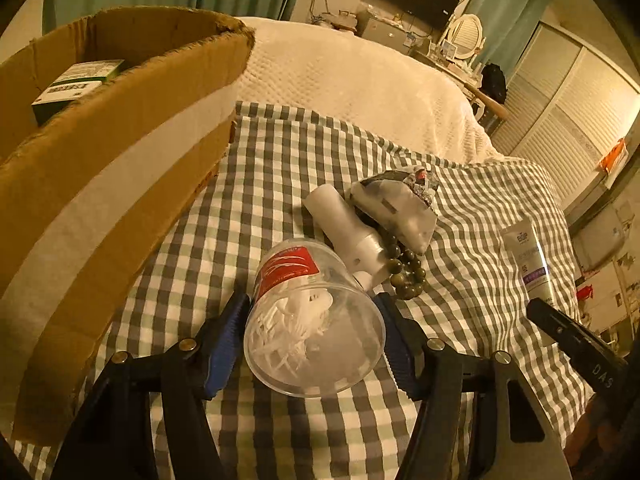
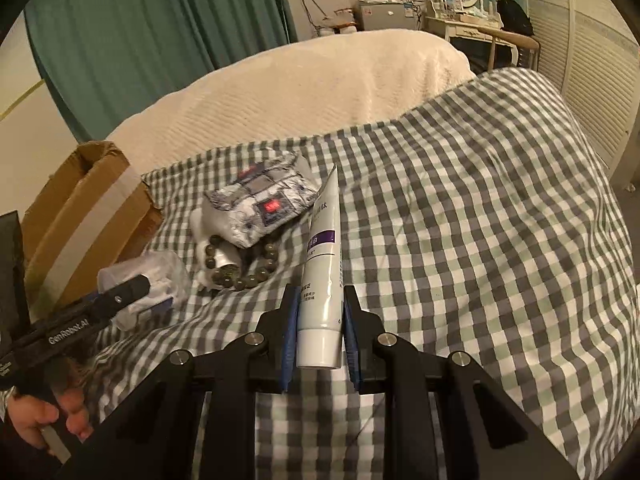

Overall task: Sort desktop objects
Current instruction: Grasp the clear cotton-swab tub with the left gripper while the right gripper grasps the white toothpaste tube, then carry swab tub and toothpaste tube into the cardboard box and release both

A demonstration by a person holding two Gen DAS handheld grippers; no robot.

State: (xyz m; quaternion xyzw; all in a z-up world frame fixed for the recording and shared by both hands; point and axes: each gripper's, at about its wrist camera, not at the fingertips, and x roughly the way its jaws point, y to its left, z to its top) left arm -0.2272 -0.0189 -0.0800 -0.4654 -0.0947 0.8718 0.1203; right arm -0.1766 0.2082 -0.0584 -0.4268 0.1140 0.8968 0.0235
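In the left wrist view, my left gripper (image 1: 314,308) is shut on a clear plastic jar with a red label (image 1: 312,320), holding white picks, lying on the checked cloth. Behind it lie a white bottle (image 1: 348,228), a bead bracelet (image 1: 404,268) and a foil packet (image 1: 400,204). In the right wrist view, my right gripper (image 2: 320,308) is shut on a white tube with a purple band (image 2: 322,276) lying on the cloth. The packet (image 2: 264,204), bracelet (image 2: 240,272) and jar (image 2: 148,280) lie to its left.
An open cardboard box (image 1: 100,184) stands at the left on the checked cloth (image 1: 280,160), with a green and white carton (image 1: 76,84) inside. The box shows in the right wrist view (image 2: 88,220). A cream blanket (image 2: 300,92) lies behind.
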